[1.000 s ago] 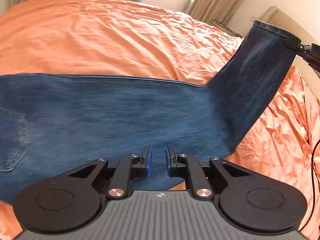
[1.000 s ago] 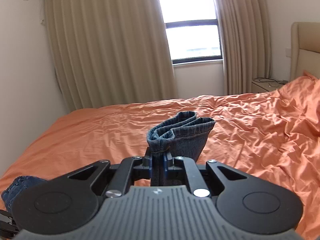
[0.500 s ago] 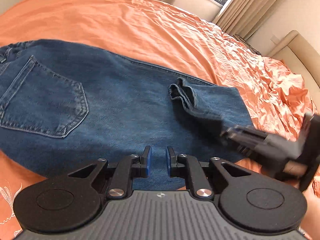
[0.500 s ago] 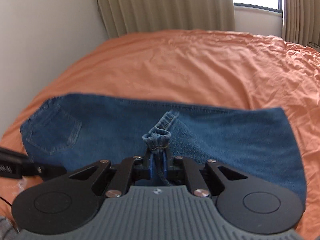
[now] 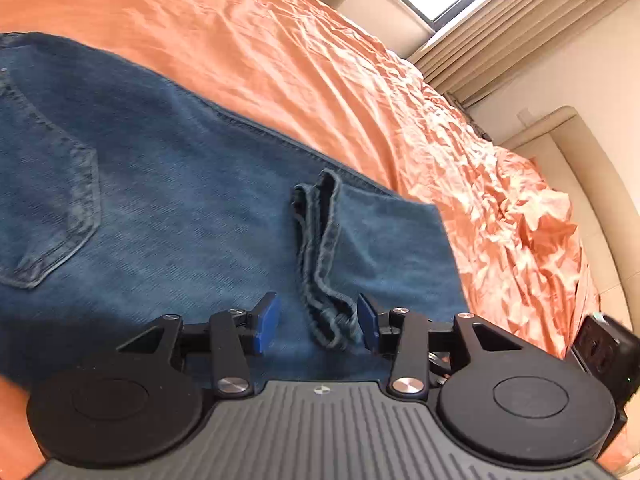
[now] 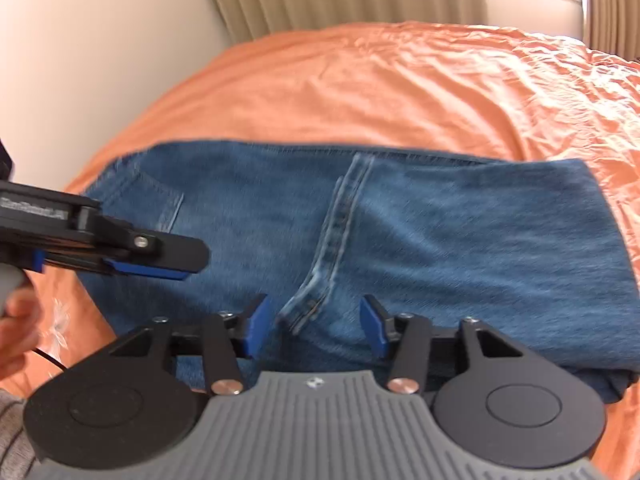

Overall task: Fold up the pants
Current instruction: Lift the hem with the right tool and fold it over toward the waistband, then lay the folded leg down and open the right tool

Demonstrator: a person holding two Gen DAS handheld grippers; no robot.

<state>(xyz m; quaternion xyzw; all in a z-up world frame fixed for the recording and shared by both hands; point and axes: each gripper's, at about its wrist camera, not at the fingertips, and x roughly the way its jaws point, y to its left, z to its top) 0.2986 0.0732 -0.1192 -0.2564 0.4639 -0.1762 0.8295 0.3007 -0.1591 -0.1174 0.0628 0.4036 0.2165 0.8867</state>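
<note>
The blue denim pants (image 5: 168, 184) lie flat on the bed, spread over a crinkled orange bedspread (image 5: 328, 80) that catches the window light in small sharp creases. The cloth is thick and faintly streaked, with a stitched back pocket (image 5: 48, 208) toward one end and pale double seams. The leg end is folded back over the rest, so the hems (image 6: 320, 264) form a rumpled ridge of rolled edges across the middle of the stack. Both tools point slanting down at the pants from the near edge of the bed. The left gripper (image 5: 318, 326) has its blue pads spreading apart, and the bunched hem lies between them, close to the right-hand pad, with no pinch that I can see. The right gripper (image 6: 316, 326) is opening too, its pads clear on either side of the hem tip, which rests loose on the denim. In the right wrist view the left tool reaches in from the side just above the pants, and a hand (image 6: 16, 320) grips its handle beside a striped sleeve (image 6: 12, 432).
</note>
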